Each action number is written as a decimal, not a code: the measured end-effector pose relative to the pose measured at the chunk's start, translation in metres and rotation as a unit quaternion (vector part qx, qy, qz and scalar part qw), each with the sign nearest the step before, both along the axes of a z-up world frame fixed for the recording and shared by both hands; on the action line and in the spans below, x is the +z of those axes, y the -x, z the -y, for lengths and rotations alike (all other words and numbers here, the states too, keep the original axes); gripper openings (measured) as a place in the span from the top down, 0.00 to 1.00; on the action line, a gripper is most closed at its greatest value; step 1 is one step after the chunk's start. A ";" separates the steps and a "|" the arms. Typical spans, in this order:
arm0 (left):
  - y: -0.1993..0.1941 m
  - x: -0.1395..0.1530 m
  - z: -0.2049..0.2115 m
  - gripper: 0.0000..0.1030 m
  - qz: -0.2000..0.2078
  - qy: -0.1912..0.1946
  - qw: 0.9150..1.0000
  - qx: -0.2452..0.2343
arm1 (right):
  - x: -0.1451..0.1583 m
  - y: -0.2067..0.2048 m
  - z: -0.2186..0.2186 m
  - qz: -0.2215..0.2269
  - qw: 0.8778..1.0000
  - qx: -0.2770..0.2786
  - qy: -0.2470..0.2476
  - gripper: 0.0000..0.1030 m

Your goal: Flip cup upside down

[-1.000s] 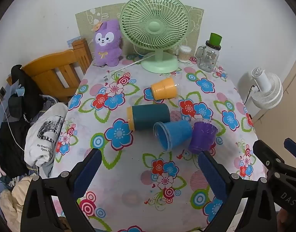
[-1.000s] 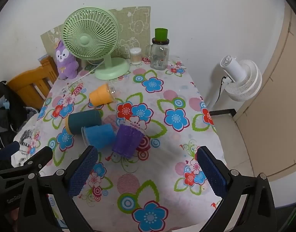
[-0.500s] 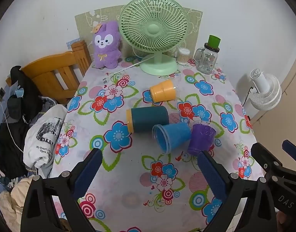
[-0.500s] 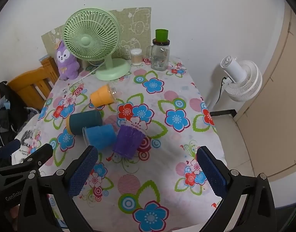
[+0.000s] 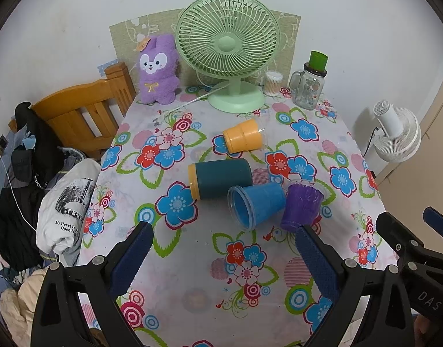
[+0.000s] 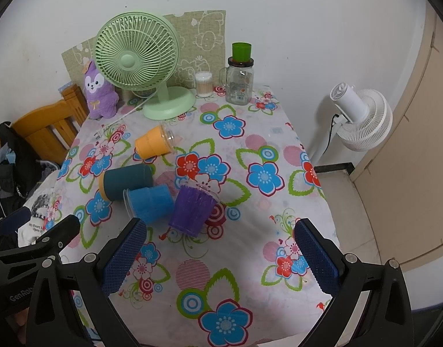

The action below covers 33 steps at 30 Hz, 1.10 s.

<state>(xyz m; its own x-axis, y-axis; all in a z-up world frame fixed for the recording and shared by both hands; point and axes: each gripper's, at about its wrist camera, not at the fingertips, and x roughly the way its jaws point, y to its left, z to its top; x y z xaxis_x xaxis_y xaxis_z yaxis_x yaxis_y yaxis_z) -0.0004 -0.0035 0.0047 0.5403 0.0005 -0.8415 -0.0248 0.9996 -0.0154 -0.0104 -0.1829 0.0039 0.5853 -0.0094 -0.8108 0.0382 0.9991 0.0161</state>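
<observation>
Several cups lie on their sides on the flowered tablecloth (image 5: 192, 260): an orange cup (image 5: 244, 139) (image 6: 155, 143), a dark teal cup (image 5: 221, 177) (image 6: 126, 181), a blue cup (image 5: 257, 206) (image 6: 149, 202) and a purple cup (image 5: 302, 206) (image 6: 194, 209). The blue cup touches the teal and purple ones. My left gripper (image 5: 221, 253) is open and empty, held above the near table in front of the cups. My right gripper (image 6: 221, 247) is open and empty, just in front of the purple cup.
A green desk fan (image 5: 228, 49), a purple plush toy (image 5: 157, 70), a cotton-swab jar (image 5: 272, 82) and a glass jar with a green cap (image 5: 309, 82) stand along the back wall. A wooden chair (image 5: 82, 115) with clothes is left; a white floor fan (image 6: 361, 115) is right.
Both grippers have drawn slightly back and up, so the cups sit a little farther off. The cups have not moved. Both grippers stay open.
</observation>
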 end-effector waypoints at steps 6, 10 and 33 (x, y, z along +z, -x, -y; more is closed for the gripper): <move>0.000 -0.002 0.000 0.03 -0.003 0.001 1.000 -0.002 | -0.001 -0.002 0.002 -0.003 1.000 -0.001 0.000 0.00; -0.003 -0.006 0.002 0.03 -0.006 -0.001 1.000 -0.005 | -0.003 -0.004 0.003 -0.006 1.000 -0.001 0.001 0.00; -0.037 -0.036 0.045 0.03 -0.048 0.007 0.999 -0.025 | -0.016 -0.053 0.043 -0.032 0.999 -0.009 -0.023 0.00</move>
